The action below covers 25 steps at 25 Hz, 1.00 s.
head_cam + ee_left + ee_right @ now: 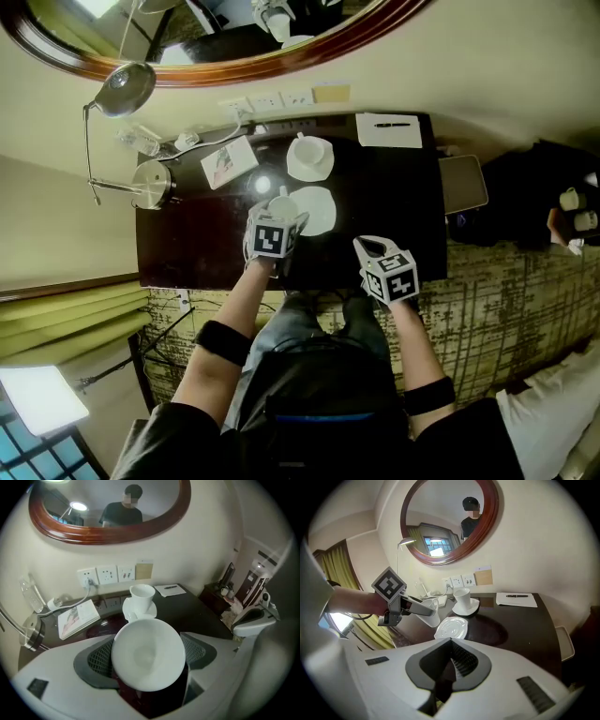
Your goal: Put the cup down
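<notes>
A white cup (147, 656) sits between the pads of my left gripper (149, 641), which is shut on it. Its mouth faces the camera in the left gripper view. In the head view the cup (282, 200) hangs over the dark table (394, 206), just left of an empty white saucer (316, 209). The right gripper view shows the held cup (429, 612) tilted, up and left of that saucer (451, 629). My right gripper (451, 645) is shut with nothing in it and hovers near the table's front edge (368, 247).
A second cup on its own saucer (309, 156) stands behind the empty saucer. At the back lie a booklet (229, 161) and a notepad with a pen (389, 129). Wall sockets (107, 574) and a desk lamp (150, 183) are at the left.
</notes>
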Each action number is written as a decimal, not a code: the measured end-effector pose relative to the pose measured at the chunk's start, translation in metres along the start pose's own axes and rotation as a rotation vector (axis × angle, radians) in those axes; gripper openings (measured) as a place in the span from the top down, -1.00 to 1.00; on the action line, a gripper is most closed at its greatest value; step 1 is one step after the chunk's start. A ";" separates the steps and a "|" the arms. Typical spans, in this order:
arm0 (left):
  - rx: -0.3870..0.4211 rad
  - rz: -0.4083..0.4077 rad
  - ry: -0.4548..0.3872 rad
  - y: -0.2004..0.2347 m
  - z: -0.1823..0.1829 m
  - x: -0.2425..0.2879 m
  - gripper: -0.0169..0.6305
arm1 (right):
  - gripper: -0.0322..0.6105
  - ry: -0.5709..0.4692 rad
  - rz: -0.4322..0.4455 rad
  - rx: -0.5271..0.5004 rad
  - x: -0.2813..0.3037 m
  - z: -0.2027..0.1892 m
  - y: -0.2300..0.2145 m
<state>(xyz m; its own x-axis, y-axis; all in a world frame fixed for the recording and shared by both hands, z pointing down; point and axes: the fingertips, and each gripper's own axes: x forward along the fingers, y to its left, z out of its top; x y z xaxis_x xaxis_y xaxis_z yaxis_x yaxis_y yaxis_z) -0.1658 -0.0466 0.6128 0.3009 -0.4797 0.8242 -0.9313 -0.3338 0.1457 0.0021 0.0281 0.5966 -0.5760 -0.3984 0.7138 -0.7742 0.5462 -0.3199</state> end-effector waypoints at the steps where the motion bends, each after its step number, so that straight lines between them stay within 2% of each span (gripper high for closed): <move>1: 0.004 -0.008 0.002 -0.008 0.002 0.003 -0.36 | 0.90 0.001 0.000 0.001 -0.002 0.000 -0.003; 9: 0.016 -0.038 0.024 -0.043 0.004 0.035 -0.36 | 0.90 0.008 -0.007 0.007 -0.016 -0.006 -0.029; 19: -0.012 -0.051 0.018 -0.044 -0.001 0.053 -0.36 | 0.90 0.030 -0.016 0.023 -0.021 -0.017 -0.044; 25: -0.001 -0.026 -0.020 -0.039 0.006 0.055 -0.36 | 0.90 0.029 -0.012 0.019 -0.019 -0.016 -0.043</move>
<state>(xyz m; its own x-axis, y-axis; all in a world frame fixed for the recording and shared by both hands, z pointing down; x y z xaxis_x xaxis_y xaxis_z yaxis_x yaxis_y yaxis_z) -0.1121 -0.0645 0.6492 0.3296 -0.4871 0.8088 -0.9232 -0.3457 0.1680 0.0507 0.0235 0.6067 -0.5590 -0.3834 0.7352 -0.7861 0.5271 -0.3228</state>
